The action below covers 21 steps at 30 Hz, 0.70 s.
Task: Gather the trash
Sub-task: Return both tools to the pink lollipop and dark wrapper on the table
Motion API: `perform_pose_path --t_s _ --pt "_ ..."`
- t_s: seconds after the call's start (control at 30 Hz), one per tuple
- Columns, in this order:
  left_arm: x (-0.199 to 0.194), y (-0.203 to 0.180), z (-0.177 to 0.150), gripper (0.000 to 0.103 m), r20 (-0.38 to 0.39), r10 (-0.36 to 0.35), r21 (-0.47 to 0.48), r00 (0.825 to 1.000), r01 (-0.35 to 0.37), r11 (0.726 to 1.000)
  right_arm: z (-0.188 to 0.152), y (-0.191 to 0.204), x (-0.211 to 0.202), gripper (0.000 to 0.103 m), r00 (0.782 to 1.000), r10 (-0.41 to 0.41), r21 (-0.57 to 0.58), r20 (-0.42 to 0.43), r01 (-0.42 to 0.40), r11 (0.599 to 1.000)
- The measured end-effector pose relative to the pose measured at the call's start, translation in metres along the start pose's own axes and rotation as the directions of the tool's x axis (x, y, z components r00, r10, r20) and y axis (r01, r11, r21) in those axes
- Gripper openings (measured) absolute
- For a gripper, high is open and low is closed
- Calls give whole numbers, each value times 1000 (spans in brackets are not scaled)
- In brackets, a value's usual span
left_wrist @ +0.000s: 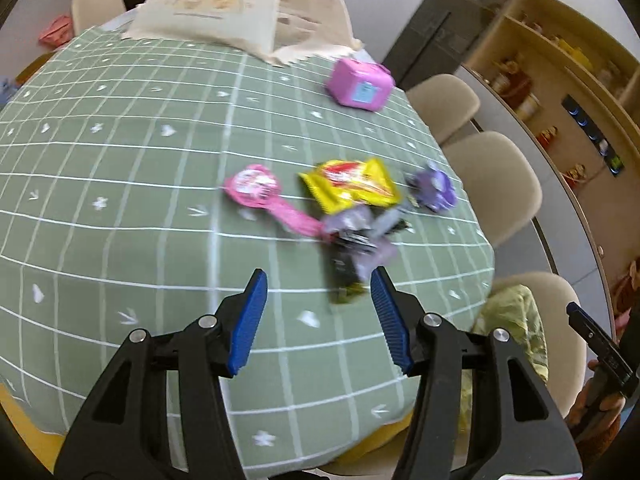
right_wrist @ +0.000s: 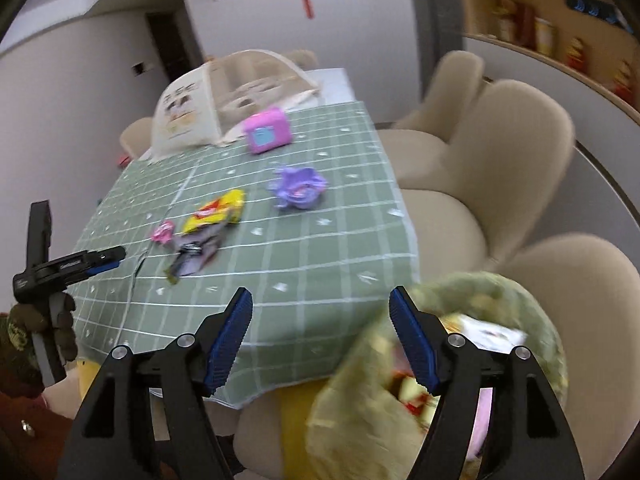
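On the green checked tablecloth (left_wrist: 120, 184) lies a cluster of trash: a yellow snack wrapper (left_wrist: 352, 186), a pink lollipop-shaped wrapper (left_wrist: 260, 192) touching a grey-purple crumpled wrapper (left_wrist: 356, 236), and a purple wrapper (left_wrist: 434, 188) just beside the yellow one. A pink box (left_wrist: 360, 84) sits farther back, near a cream mesh food cover (left_wrist: 216, 4).

From the left wrist view, the left gripper (left_wrist: 318, 288) hangs over the near part of the table with its blue-padded jaws spread and nothing between them; the grey-purple wrapper lies just ahead of its fingertips. Only the edge of a green bag (left_wrist: 516, 320) on a beige chair (left_wrist: 560, 320) shows here, along with a sliver of the right gripper at the far right.

From the right wrist view, the right gripper (right_wrist: 320, 304) has its jaws spread wide and empty, beyond the table's edge. This view looks into the bag's mouth (right_wrist: 440, 360), where collected wrappers show, blurred. It also shows the left gripper (right_wrist: 108, 258) from the side, held by a gloved hand (right_wrist: 60, 320).
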<state>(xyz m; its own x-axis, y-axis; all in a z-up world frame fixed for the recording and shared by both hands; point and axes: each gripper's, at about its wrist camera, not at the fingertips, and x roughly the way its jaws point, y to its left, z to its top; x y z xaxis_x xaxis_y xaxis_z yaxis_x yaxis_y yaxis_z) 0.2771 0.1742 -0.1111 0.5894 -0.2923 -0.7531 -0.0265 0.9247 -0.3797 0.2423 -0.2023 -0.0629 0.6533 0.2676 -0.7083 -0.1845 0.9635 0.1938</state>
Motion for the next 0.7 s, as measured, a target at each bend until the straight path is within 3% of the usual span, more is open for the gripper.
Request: perform_pose_path --t_s 0.23,0.43,0.6,0.7 --pt "20 24 24 51 -28 -25 -79 999 22 997 5 45 41 67 999 12 -37 -50 -14 999" --pt "62 27 49 51 -28 81 -100 996 -84 991 6 66 50 67 998 -64 -54 -27 62 997" --pt "94 23 63 51 -69 152 -72 986 -157 985 4 56 52 67 1000 -16 42 -18 17 999" --pt "108 16 67 51 -82 178 -33 981 -181 983 4 55 56 67 999 -37 51 -10 37 998"
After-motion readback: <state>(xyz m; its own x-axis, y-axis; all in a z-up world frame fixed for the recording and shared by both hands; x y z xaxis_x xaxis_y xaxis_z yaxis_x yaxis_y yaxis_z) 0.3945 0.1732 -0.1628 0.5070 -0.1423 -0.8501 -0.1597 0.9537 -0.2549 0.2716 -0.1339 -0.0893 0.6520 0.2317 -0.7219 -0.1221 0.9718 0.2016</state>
